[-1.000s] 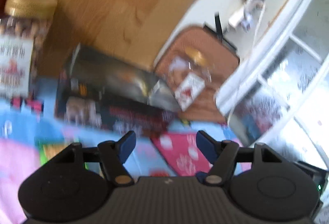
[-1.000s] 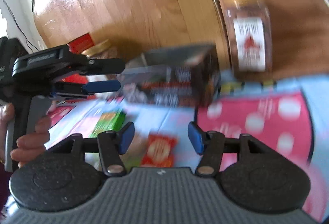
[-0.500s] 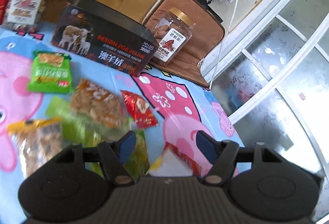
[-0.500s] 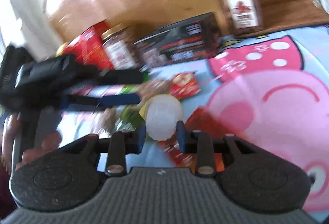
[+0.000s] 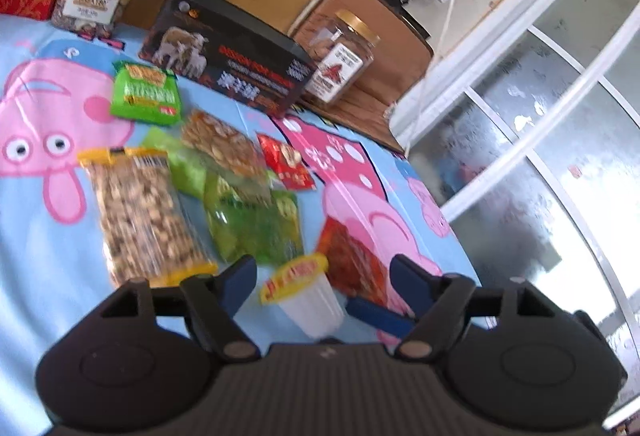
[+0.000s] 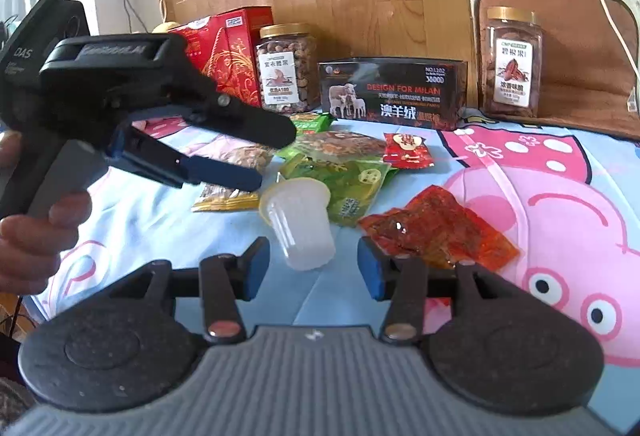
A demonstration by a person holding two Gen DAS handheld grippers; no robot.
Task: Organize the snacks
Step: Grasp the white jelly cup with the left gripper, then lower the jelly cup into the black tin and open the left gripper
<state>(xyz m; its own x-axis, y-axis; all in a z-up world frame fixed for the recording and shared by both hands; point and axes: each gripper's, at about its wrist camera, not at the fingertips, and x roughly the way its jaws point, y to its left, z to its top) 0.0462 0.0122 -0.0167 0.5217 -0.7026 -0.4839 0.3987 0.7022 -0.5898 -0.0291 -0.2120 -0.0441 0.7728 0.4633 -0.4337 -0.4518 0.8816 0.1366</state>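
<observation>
A clear jelly cup [image 6: 298,224] with a yellow lid lies on its side on the cartoon-pig cloth [image 6: 560,203], in the gap of my right gripper [image 6: 313,268], which is open and not touching it. My left gripper [image 5: 323,278] is open, above the same cup [image 5: 306,294]; it shows in the right wrist view [image 6: 224,155] at left. Beyond lie a red spicy strip pack [image 6: 438,230], a green pack [image 6: 344,183], a small red packet [image 6: 408,151], a peanut brittle pack [image 5: 220,143], a nut bar pack [image 5: 144,211] and a green bag [image 5: 146,93].
At the cloth's far edge stand a dark box with sheep [image 6: 394,91], a nut jar [image 6: 288,67], a red box [image 6: 228,55] and a second jar [image 6: 512,61] on a brown cushion [image 6: 580,55]. Wood panels rise behind. A glass door [image 5: 540,163] is to the right.
My right gripper, shut on the jelly cup half a second ago, has opened; the cup now lies on the cloth. My left gripper has tilted down over the snacks.
</observation>
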